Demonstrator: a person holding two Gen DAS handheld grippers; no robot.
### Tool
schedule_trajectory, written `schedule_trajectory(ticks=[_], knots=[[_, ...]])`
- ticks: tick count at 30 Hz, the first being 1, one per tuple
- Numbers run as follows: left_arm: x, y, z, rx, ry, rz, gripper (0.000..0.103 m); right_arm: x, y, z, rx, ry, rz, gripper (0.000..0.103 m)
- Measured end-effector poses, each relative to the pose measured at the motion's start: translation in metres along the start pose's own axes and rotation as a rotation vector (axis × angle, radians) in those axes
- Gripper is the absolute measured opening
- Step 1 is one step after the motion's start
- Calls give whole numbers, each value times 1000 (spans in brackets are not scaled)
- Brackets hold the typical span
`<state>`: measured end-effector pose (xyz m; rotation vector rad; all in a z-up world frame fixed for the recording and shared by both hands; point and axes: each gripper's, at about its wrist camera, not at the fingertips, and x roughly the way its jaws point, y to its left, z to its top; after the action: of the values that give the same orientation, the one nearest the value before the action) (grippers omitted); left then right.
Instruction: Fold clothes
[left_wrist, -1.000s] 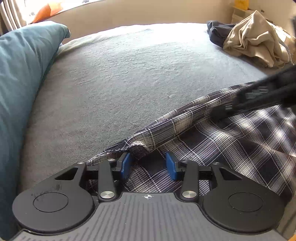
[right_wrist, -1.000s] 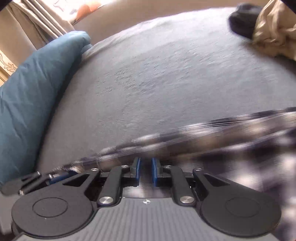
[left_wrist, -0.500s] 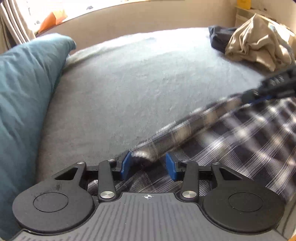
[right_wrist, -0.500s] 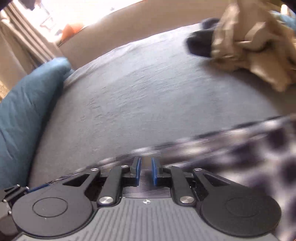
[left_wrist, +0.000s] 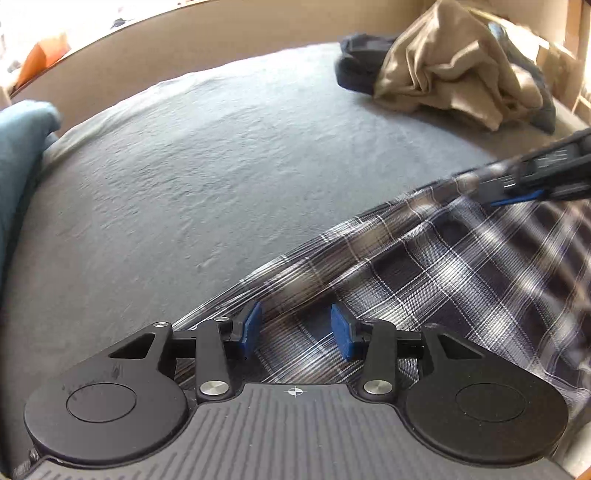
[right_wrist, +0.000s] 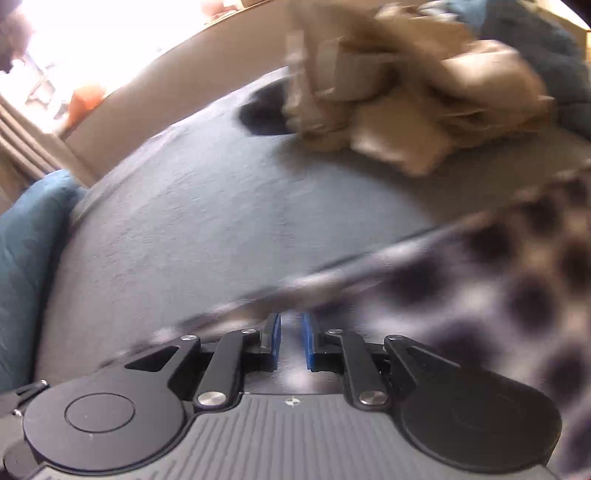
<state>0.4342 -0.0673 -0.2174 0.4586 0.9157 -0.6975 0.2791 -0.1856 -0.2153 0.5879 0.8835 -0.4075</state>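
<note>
A plaid shirt (left_wrist: 461, 266) is seen stretched across the near right part of a grey bed cover (left_wrist: 221, 166), its upper edge drawn taut between the two grippers. The left gripper (left_wrist: 294, 328) is shown with its blue pads (left_wrist: 251, 328) parted; a gathered fold of the shirt's edge runs between them, but whether it is truly pinched cannot be told. The right gripper (right_wrist: 291, 341) is shown with its jaws nearly closed and clenched on the shirt's edge; in the left wrist view it appears at the far right (left_wrist: 517, 184), blurred. A crumpled beige garment (left_wrist: 454, 66) is seen heaped over a dark garment (left_wrist: 354, 70) at the far right. A teal pillow (left_wrist: 18, 147) is seen at the left.
</note>
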Motion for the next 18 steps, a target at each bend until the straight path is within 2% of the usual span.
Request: schedule_trajectory(ticks=[3, 6, 10, 13, 15, 18], knots=[[11, -8, 3, 10, 19, 28, 41, 20, -36, 12, 67, 8, -53, 13], [14, -12, 7, 2, 33, 54, 41, 31, -56, 26, 147, -1, 1, 13], [13, -16, 10, -3, 55, 79, 41, -1, -68, 36, 129, -54, 6, 13], [14, -17, 13, -9, 65, 94, 41, -20, -102, 42, 157, -77, -56, 14], [17, -18, 15, -17, 68, 105, 41, -15, -132, 50, 179, -82, -123, 14], [19, -20, 16, -22, 69, 122, 42, 7, -172, 63, 246, -91, -127, 12]])
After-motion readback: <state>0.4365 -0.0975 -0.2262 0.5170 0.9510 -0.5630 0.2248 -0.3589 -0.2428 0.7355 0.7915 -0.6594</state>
